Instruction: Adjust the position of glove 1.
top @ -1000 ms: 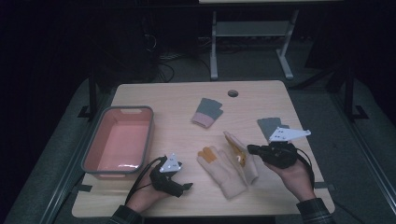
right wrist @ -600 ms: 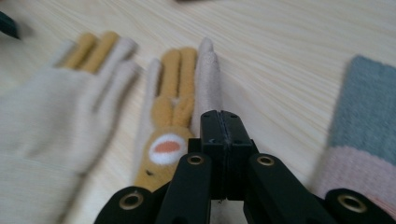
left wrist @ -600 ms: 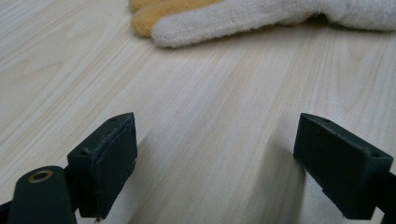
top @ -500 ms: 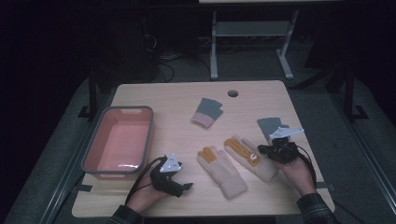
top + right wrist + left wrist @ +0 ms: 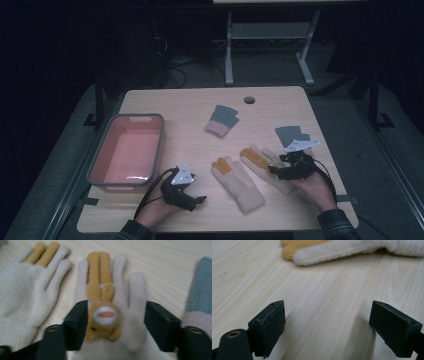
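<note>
Two cream gloves with orange middle fingers lie palm-down side by side at the table's front. The right one [image 5: 260,161], with an animal face on its back [image 5: 103,315], lies flat between the jaws of my right gripper [image 5: 117,323] [image 5: 277,172]. Those jaws have just been opening; they stand apart on either side of the glove's back and do not squeeze it. The left cream glove [image 5: 239,184] [image 5: 22,290] lies free. My left gripper [image 5: 199,199] [image 5: 327,327] rests open on bare wood left of that glove, whose fingertips [image 5: 332,250] are ahead of the jaws.
A pink tub with a grey rim [image 5: 100,165] stands at the front left. A grey glove with a pink cuff [image 5: 221,121] lies mid-table, and another grey glove [image 5: 289,135] [image 5: 200,300] lies just beyond my right gripper. A cable hole [image 5: 249,100] is near the far edge.
My right gripper came down with the cream glove, which hung lifted a second ago. The glove now lies flat on the table and the jaws have spread off it. The left hand kept still.
</note>
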`<action>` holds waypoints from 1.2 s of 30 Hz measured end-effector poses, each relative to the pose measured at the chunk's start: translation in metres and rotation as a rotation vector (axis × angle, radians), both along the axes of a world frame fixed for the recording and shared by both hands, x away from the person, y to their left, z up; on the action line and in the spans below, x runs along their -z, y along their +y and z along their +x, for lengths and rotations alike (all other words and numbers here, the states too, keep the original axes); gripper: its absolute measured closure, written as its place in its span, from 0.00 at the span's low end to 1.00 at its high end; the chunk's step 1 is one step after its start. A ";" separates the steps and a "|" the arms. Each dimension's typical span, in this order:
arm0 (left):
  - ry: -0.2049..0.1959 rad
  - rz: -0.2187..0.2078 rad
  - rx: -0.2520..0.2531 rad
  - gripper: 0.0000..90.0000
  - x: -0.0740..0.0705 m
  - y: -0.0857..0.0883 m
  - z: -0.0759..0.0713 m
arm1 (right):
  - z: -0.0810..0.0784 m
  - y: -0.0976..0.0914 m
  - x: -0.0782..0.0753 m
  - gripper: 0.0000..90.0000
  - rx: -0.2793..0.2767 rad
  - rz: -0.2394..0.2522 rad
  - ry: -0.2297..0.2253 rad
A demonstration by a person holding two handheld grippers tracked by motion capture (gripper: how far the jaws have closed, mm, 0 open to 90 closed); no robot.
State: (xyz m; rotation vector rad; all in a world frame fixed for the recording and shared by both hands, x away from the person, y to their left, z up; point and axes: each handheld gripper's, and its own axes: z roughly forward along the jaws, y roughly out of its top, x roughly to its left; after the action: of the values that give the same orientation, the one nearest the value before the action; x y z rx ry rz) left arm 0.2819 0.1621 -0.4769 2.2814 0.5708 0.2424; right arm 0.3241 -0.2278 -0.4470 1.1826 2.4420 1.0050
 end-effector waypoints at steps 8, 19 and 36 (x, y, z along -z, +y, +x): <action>0.001 0.000 0.000 0.14 0.000 0.000 0.000 | 0.001 0.019 0.019 0.27 -0.041 -0.096 0.038; 0.000 0.000 0.000 0.14 0.000 0.000 0.000 | -0.002 0.014 0.015 0.67 -0.040 -0.084 0.036; 0.005 -0.001 0.001 0.14 0.000 0.000 0.000 | -0.007 0.006 -0.001 0.74 0.007 0.017 0.028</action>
State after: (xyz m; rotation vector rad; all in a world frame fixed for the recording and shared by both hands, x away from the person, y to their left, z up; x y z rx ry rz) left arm 0.2818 0.1616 -0.4770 2.2815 0.5726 0.2355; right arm 0.3170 -0.2222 -0.4458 1.2185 2.4533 1.0163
